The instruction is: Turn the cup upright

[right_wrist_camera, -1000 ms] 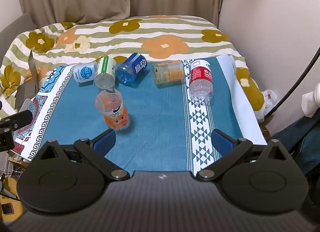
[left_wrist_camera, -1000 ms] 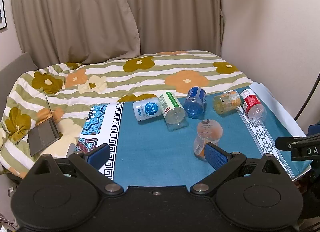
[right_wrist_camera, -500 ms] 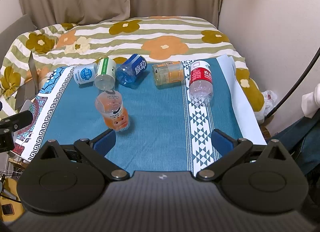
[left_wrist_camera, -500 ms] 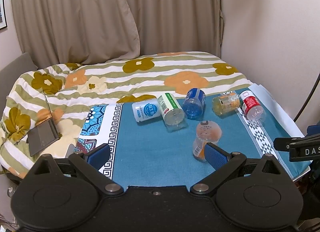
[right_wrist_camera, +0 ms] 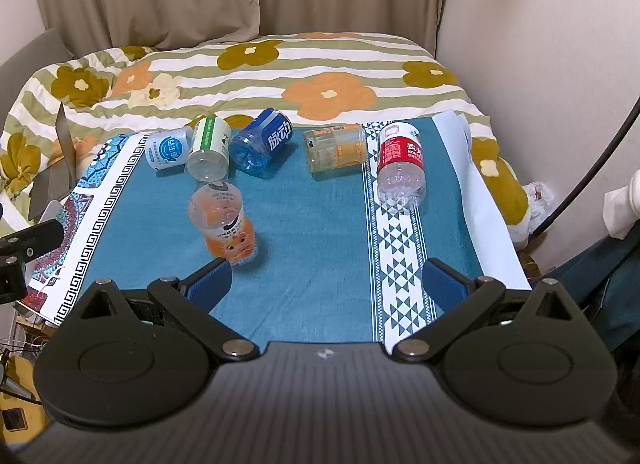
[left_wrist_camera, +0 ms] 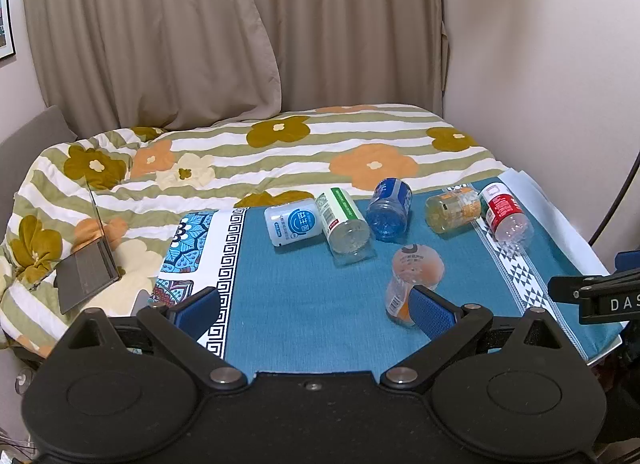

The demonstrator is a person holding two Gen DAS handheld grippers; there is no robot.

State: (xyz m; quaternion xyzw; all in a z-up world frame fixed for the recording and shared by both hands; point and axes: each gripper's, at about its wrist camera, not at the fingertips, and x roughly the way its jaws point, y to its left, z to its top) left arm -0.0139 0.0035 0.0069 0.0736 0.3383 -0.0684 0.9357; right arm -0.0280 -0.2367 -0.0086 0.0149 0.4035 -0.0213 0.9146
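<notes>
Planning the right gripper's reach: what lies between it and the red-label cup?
Only bare cloth lies between the right gripper and the red-label cup; the right wrist view shows it.

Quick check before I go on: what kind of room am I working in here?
Most likely a bedroom at home. A floral striped duvet covers a bed behind the work surface, beige curtains hang along the back wall, and an open laptop lies on the bedding. The cut bottle cups lie on a teal patterned cloth.

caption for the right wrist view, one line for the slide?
Open right gripper above the teal cloth, facing six cut bottle cups lying on their sides.
</notes>
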